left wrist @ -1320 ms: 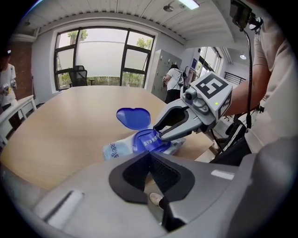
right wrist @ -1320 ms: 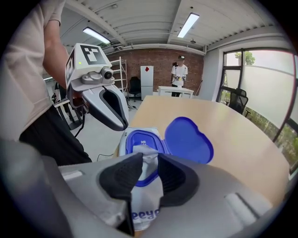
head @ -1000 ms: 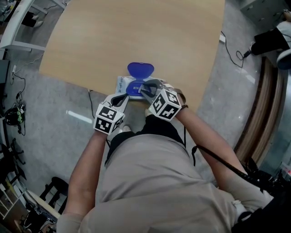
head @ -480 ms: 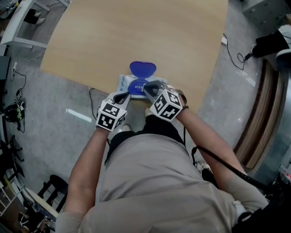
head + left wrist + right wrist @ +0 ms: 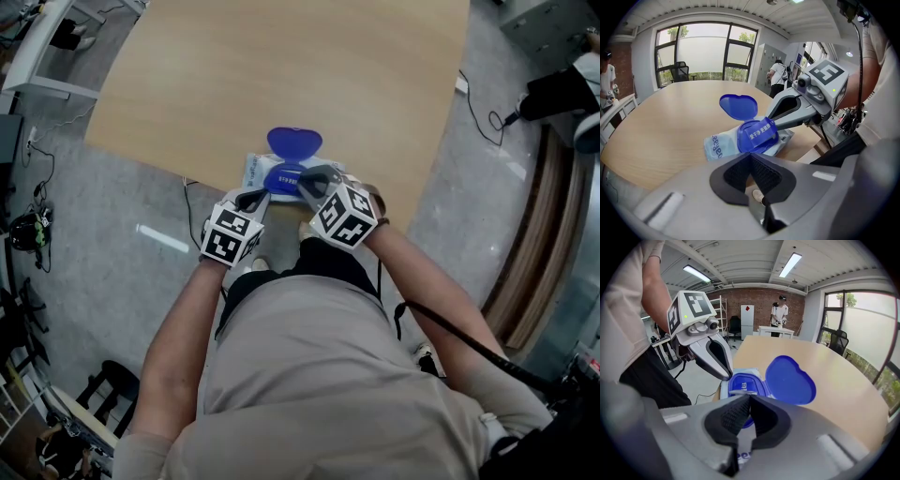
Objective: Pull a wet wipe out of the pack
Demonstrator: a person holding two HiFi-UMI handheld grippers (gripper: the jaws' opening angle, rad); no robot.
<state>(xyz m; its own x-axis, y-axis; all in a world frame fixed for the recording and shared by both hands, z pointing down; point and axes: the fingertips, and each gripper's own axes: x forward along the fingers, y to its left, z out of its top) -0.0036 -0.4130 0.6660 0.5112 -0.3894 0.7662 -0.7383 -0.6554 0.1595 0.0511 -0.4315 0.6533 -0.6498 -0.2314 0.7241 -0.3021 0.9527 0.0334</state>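
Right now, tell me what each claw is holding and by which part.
Left claw: shut on nothing, tips at the near edge of the pack. Right claw: shut at the blue opening, seemingly on a thin pale sliver; wipe or seal, cannot tell.

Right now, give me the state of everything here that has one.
Wet wipe pack: lying at the table edge, no wipe pulled out.
Blue lid: flipped open.
Left claw: shut, tip at the pack's near edge.
Right claw: shut, tip at the pack's opening.
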